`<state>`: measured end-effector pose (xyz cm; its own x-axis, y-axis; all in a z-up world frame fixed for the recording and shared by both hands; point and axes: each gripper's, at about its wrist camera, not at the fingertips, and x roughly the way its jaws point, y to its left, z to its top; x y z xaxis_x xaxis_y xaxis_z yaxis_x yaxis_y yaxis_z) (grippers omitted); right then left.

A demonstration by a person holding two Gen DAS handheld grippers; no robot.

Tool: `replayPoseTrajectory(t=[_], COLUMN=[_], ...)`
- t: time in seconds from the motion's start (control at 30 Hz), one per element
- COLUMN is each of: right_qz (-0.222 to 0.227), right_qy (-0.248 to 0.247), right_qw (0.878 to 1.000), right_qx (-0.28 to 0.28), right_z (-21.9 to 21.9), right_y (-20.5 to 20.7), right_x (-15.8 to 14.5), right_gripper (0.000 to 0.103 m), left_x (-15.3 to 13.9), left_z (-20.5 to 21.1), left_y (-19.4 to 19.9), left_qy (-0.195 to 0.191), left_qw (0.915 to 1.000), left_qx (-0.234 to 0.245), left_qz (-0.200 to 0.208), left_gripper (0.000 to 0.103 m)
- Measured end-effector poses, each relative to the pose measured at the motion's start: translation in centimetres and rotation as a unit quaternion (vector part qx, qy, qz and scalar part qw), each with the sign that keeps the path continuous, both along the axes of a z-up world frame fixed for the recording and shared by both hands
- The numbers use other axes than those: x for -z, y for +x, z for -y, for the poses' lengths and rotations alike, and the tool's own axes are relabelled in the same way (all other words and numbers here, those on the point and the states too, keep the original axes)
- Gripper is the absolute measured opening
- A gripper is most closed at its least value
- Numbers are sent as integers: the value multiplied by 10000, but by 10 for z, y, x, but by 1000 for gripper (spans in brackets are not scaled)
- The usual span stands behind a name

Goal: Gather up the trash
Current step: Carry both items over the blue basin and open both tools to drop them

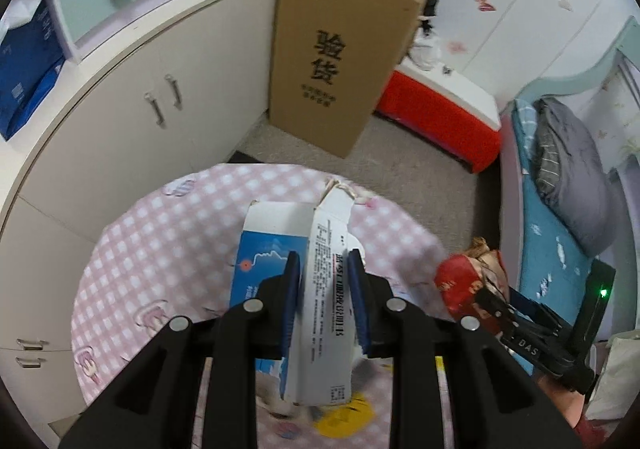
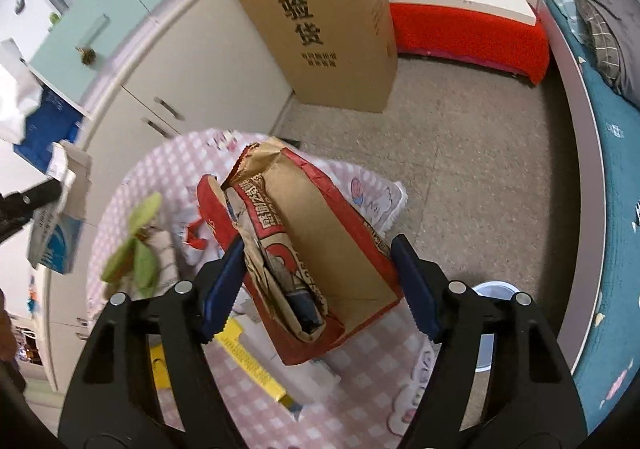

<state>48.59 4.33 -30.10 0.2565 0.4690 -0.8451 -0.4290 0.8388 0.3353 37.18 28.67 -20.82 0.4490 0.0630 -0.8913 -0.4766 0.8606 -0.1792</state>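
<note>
Left wrist view: left gripper (image 1: 325, 273) angled steeply down over the pink checked table (image 1: 152, 249), blue pads pinching a white-and-blue carton (image 1: 320, 289) with open flaps, lifted clear of the cloth. Right wrist view: right gripper (image 2: 318, 269) also pitched down, fingers spread around a crumpled red-and-brown paper bag (image 2: 316, 249); left pad touches the bag, right pad stands just off it.

Both views are evenly and softly lit, with no hard shadows or glare. Fisheye bending curves the cabinet (image 1: 132, 97) and bed (image 2: 600, 153) toward black corners. Motion blur smears the green leaves (image 2: 136, 249) and the white box (image 2: 60, 209) at the left edge – the centre stays sharp.
</note>
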Motion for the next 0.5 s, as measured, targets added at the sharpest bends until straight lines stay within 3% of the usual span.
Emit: replayPoseTrajectory(t=[0.27, 0.5], right_qz=[17, 1], right_qy=[288, 83], right_qw=[9985, 9925], right_qx=[474, 1220], right_z=[99, 214], right_y=[0, -12], right_x=[-36, -37], right_gripper=[71, 71], left_x=[-11, 17], left_z=[115, 245], left_y=[31, 64], left_qy=[-255, -579], left_qw=[9970, 9846], left_qx=[714, 1648], left_qz=[141, -104], left_gripper=[24, 24])
